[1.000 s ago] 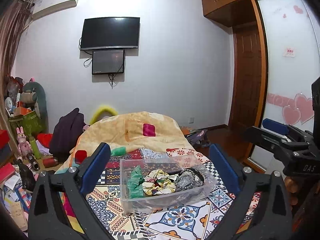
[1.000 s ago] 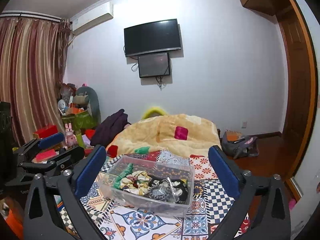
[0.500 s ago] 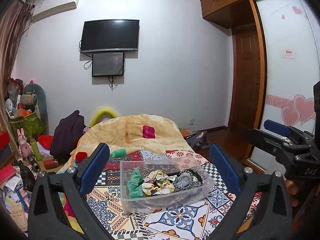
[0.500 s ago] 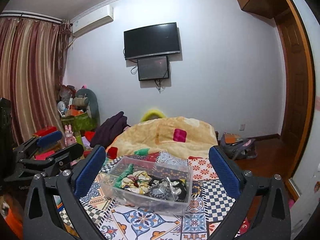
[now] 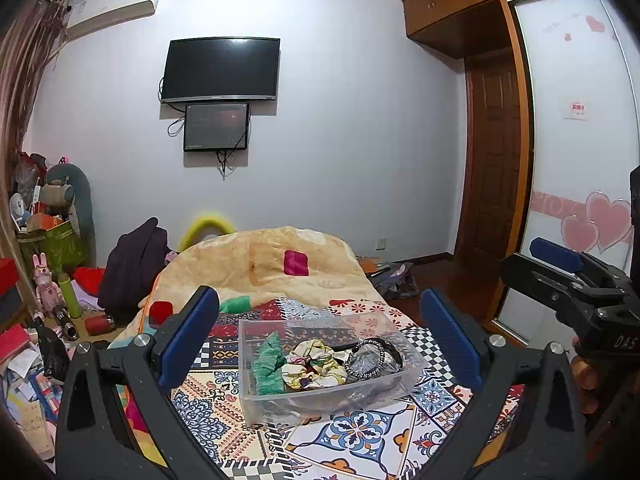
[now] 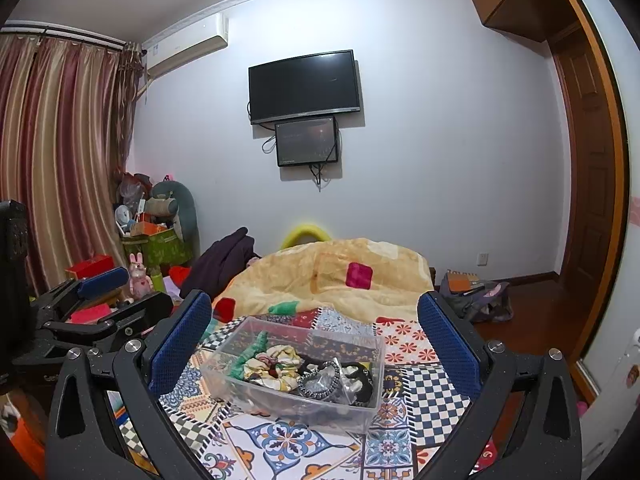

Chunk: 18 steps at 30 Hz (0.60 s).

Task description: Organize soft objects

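A clear plastic bin (image 5: 276,394) (image 6: 360,408) sits on the patterned bedspread (image 5: 360,428). It holds a green scrunchie (image 5: 269,366) (image 6: 256,344), a floral yellow scrunchie (image 5: 314,368) (image 6: 276,358) and dark beaded hair ties (image 5: 372,356) (image 6: 324,380). My left gripper (image 5: 320,340) is open and empty, raised in front of the bin. My right gripper (image 6: 314,344) is open and empty, also raised before the bin. Each gripper shows at the edge of the other's view: the right one (image 5: 560,276), the left one (image 6: 100,300).
A yellow quilt (image 5: 272,264) is heaped at the bed's far end. Dark clothes (image 5: 132,264) and cluttered toys and boxes (image 5: 48,280) lie to the left. A bag (image 6: 476,296) lies on the wooden floor to the right, near the wardrobe door (image 5: 580,160).
Both cameras have tilted up and pulled back slightly, so the bin sits a little lower in view. Both grippers stay open. The bin's contents have not moved.
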Available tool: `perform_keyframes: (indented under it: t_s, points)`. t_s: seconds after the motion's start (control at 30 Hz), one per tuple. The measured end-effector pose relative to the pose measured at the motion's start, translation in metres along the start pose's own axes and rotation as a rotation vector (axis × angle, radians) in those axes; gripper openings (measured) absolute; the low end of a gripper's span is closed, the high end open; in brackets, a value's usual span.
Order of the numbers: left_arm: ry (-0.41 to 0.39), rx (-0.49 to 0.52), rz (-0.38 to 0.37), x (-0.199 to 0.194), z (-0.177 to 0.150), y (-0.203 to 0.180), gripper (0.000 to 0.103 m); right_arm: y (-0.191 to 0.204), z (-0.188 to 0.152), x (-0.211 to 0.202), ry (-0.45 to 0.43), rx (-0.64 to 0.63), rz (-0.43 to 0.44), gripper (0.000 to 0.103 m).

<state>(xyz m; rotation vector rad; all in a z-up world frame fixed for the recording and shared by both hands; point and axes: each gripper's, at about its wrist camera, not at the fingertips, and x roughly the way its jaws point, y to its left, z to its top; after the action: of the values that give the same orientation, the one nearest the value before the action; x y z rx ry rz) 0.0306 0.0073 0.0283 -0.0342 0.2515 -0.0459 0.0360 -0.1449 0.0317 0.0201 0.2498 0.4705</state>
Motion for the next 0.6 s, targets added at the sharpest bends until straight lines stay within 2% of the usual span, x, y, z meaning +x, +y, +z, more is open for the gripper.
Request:
perform_keyframes:
  t_s: [0.6]
  points:
    - [-0.011, 0.002, 0.000, -0.0007, 0.0000, -0.0028, 0.102, -0.0010, 0.0008, -0.0006, -0.001, 0.002, 0.000, 0.103]
